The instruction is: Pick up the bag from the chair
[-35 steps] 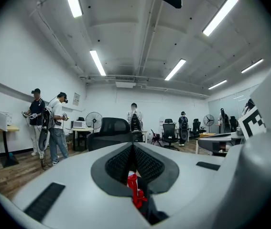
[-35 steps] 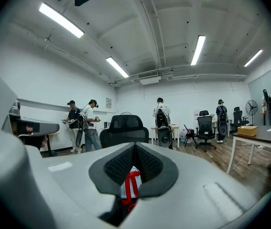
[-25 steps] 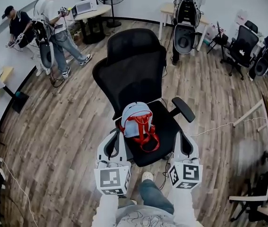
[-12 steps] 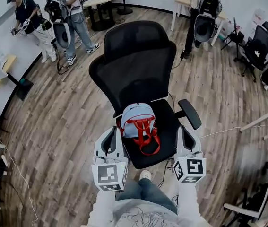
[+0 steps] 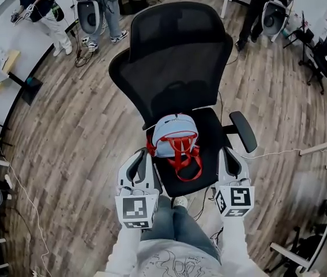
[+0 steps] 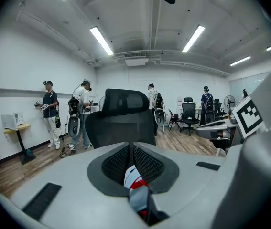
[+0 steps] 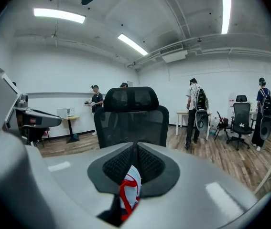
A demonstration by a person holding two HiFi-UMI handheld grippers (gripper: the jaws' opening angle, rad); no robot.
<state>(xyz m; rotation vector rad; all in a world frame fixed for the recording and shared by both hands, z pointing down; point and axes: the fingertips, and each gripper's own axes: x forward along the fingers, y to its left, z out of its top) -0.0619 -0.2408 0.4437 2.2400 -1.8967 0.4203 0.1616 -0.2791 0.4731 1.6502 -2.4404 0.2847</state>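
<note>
From here the chair (image 5: 175, 56) back reads as black open-weave mesh and its armrest (image 5: 243, 130) as matt dark plastic. The bag (image 5: 172, 133) is soft pale-blue cloth with red webbing straps (image 5: 181, 152). The floor (image 5: 76, 137) is wood-grain planking. The left gripper (image 6: 131, 149) and right gripper (image 7: 136, 149) have smooth matt grey plastic shells and dark, finely textured pads (image 6: 147, 163).

A black office chair (image 5: 175, 56) stands on the brown wooden floor (image 5: 76, 131). A small light blue bag (image 5: 172, 136) with red straps lies on its seat. The bag sits far back, close to the backrest, and its straps spread toward the front edge. A thin white cord (image 5: 278, 152) lies on the floor right of the chair.
</note>
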